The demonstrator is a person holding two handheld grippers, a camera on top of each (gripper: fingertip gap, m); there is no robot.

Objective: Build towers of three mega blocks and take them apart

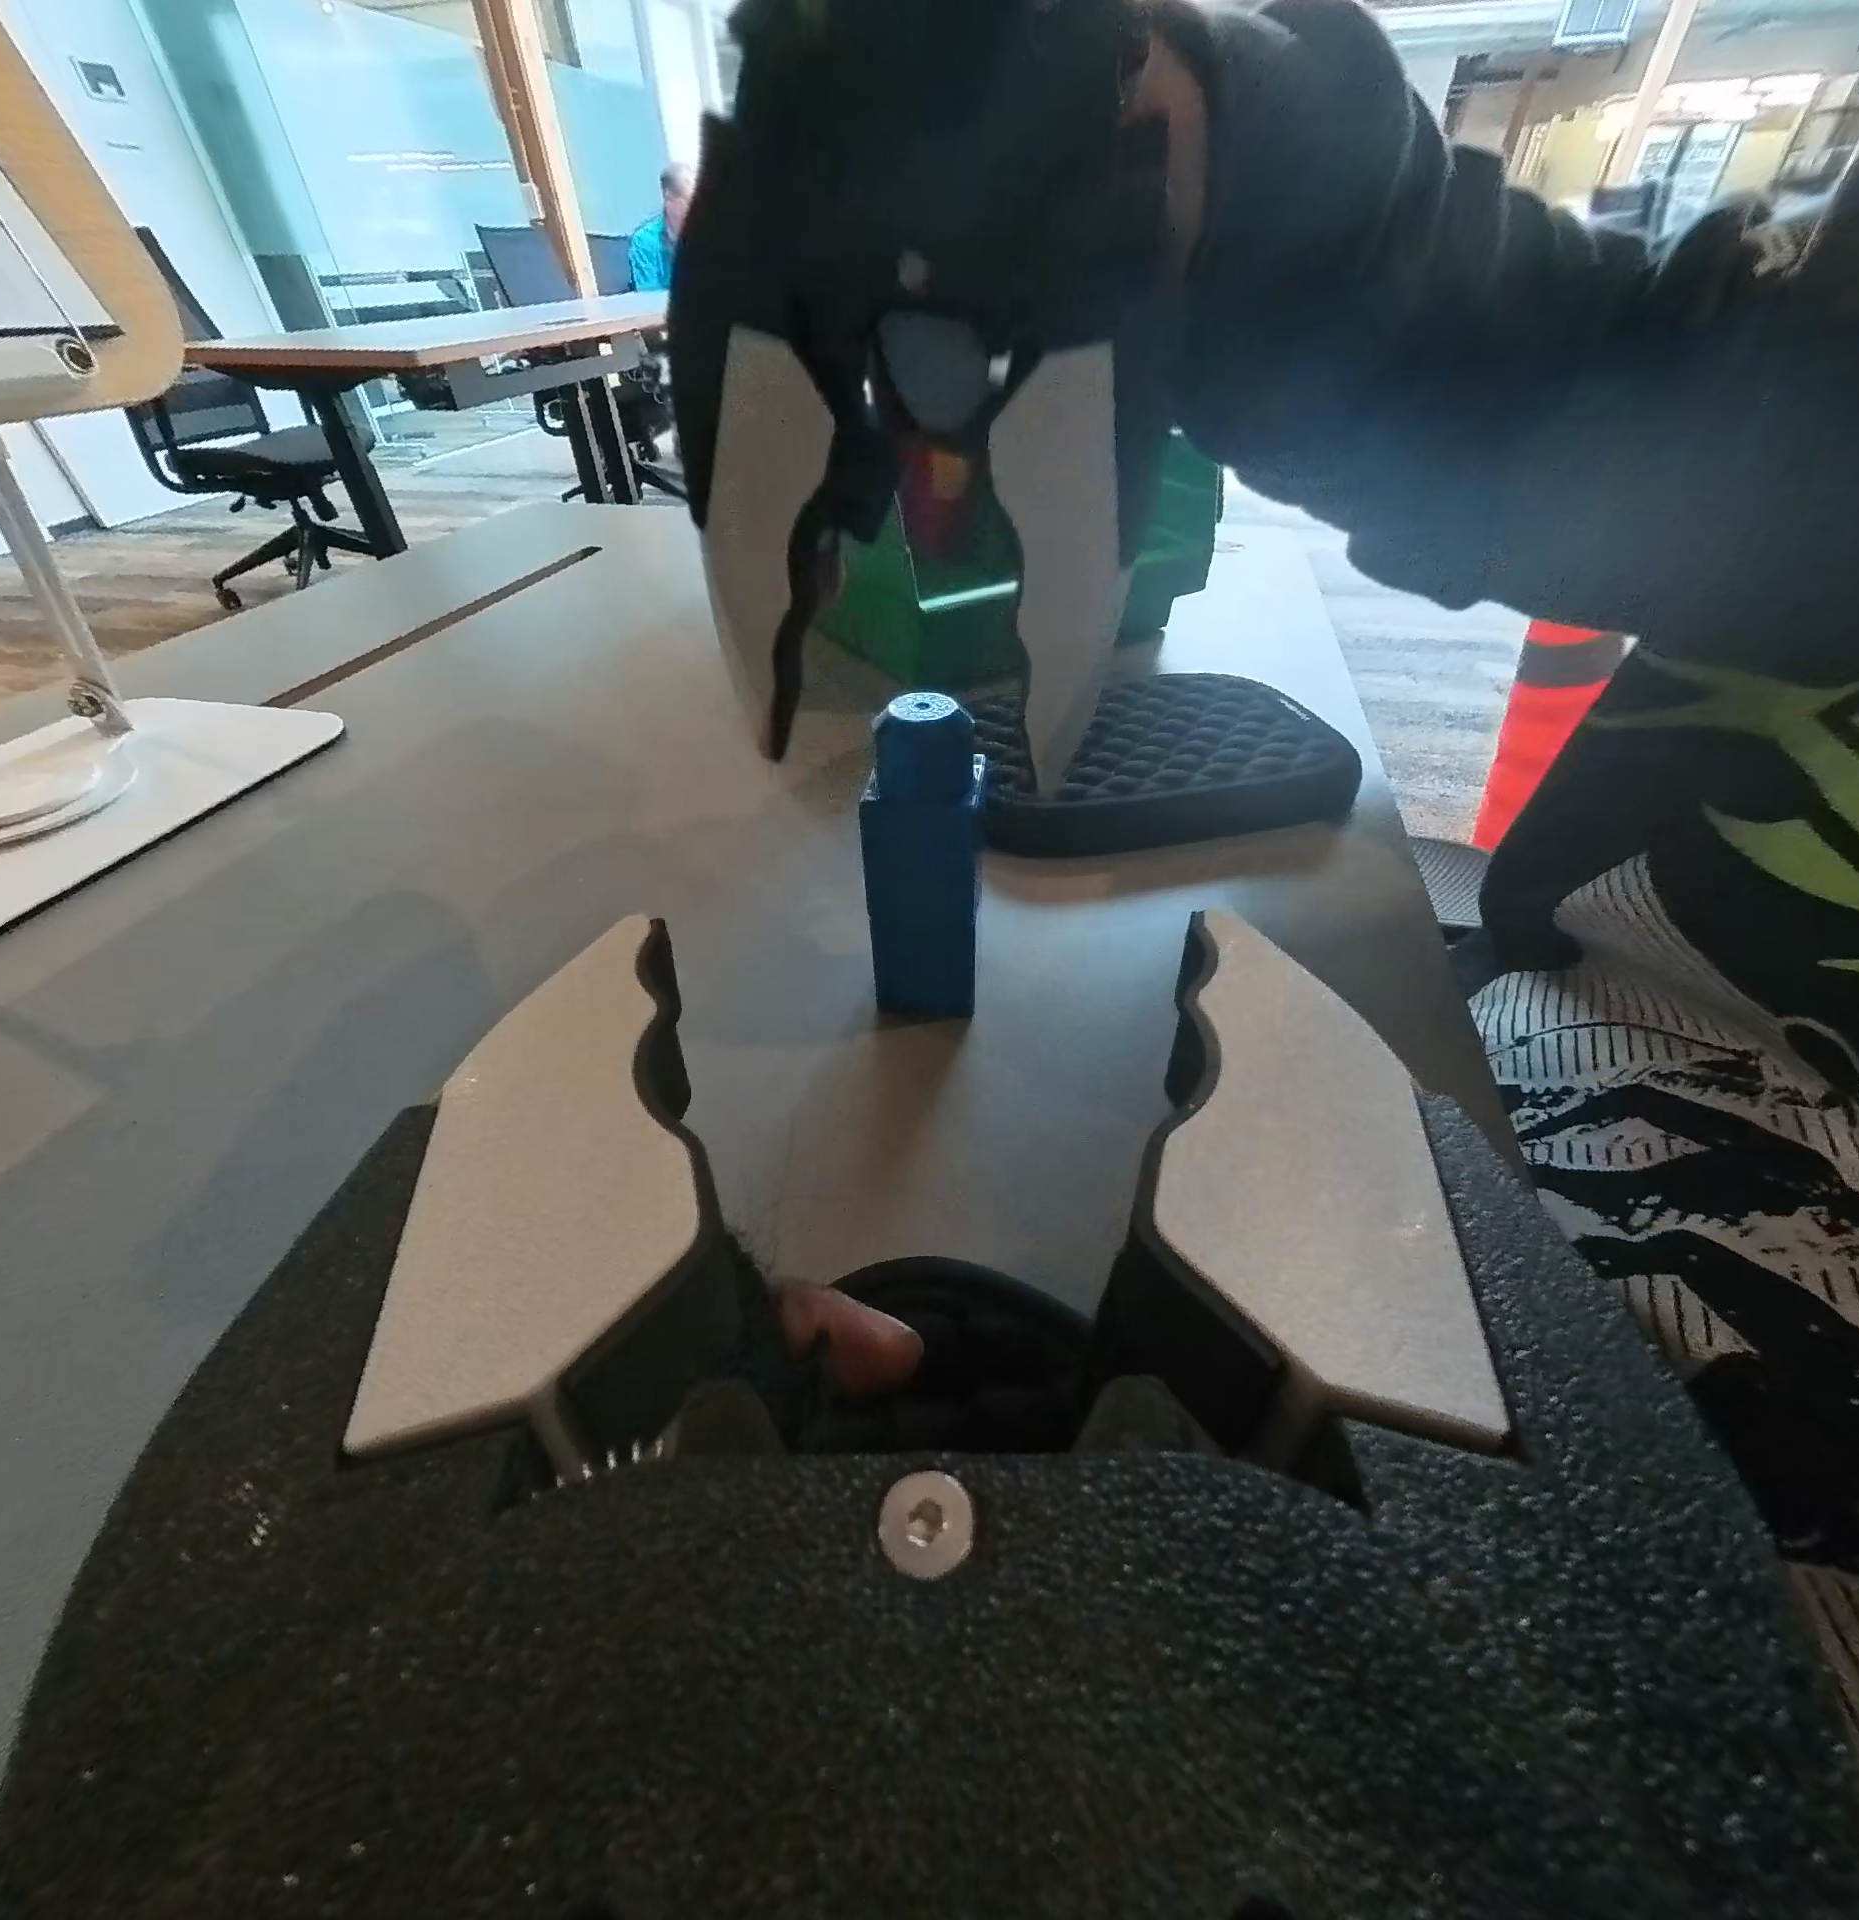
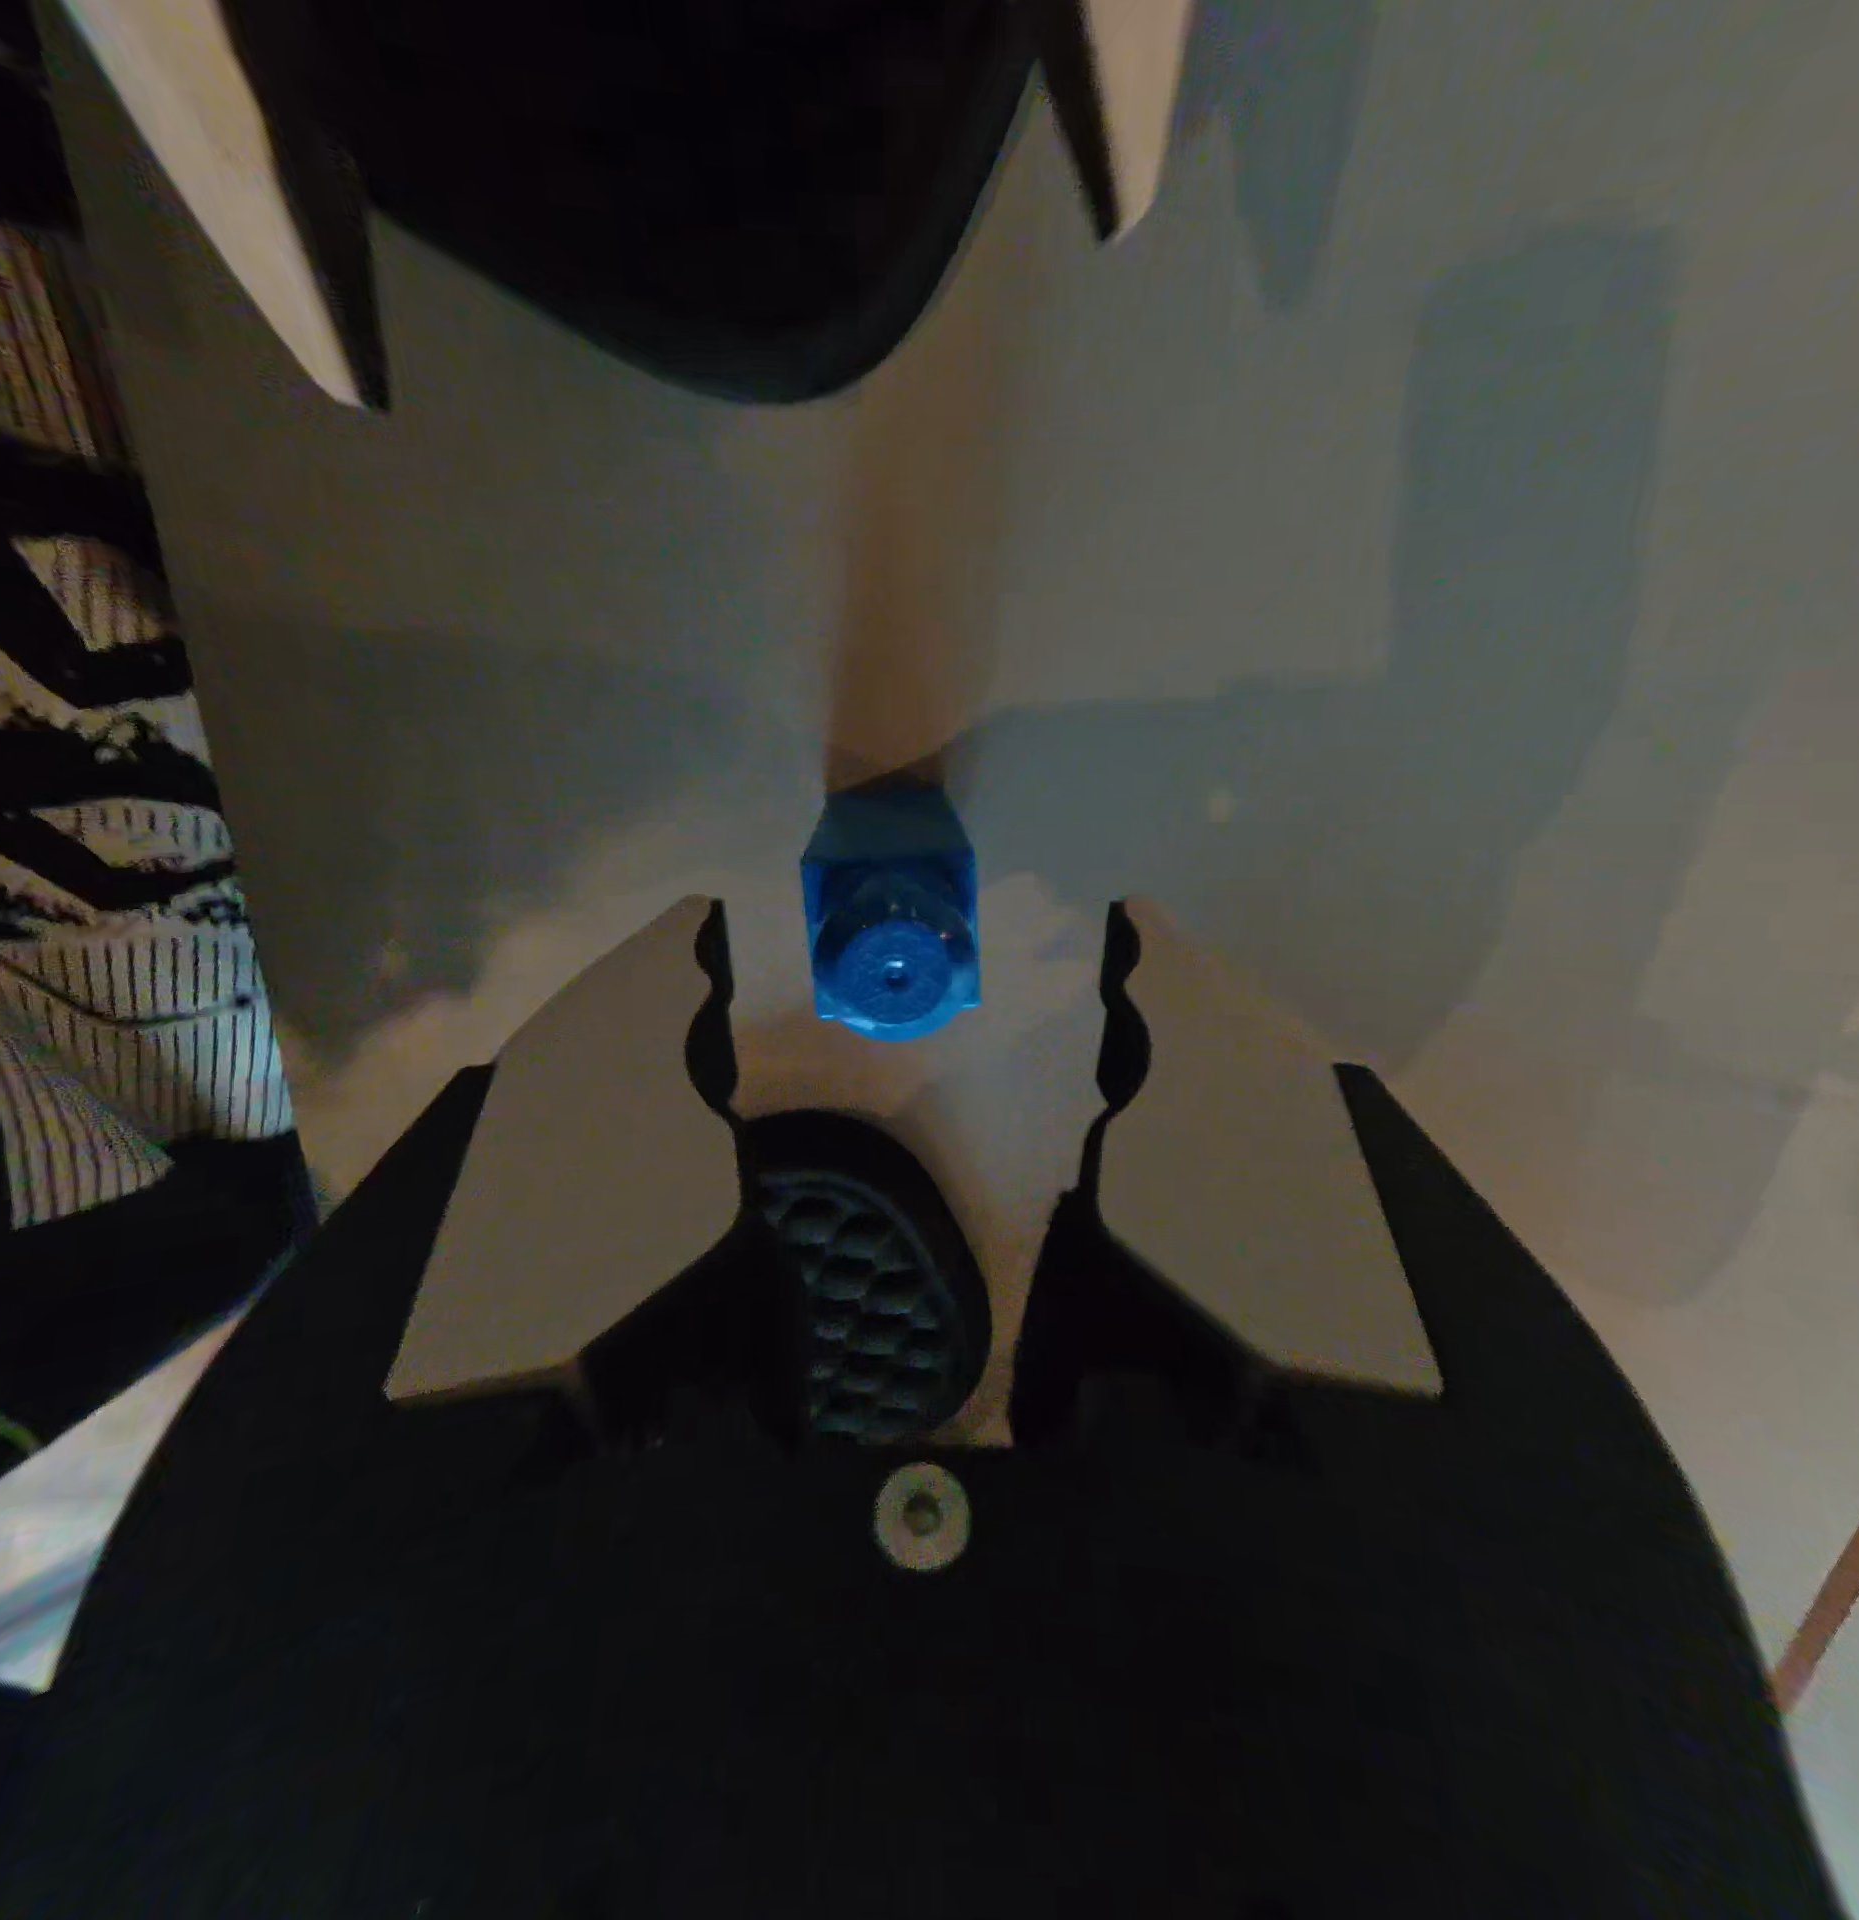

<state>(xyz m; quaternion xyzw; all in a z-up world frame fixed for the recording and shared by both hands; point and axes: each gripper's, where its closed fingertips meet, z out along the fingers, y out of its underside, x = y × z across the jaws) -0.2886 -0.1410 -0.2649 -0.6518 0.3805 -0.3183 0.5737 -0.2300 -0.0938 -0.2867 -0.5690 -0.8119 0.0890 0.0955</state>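
On the grey bench (image 1: pixel 405 831) of an open office, a blue block (image 1: pixel 923 883) stands upright at frame centre, between the released, empty left gripper (image 1: pixel 925 1023) and the right gripper (image 2: pixel 912 961), seemingly spread above it, so an off-centre descent could topple it.

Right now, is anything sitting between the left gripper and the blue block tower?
Nothing visible. The left gripper is open and the blue block tower stands upright on the table just ahead of its fingertips, with bare tabletop between. The right gripper hangs open above and behind the tower, not in that path.
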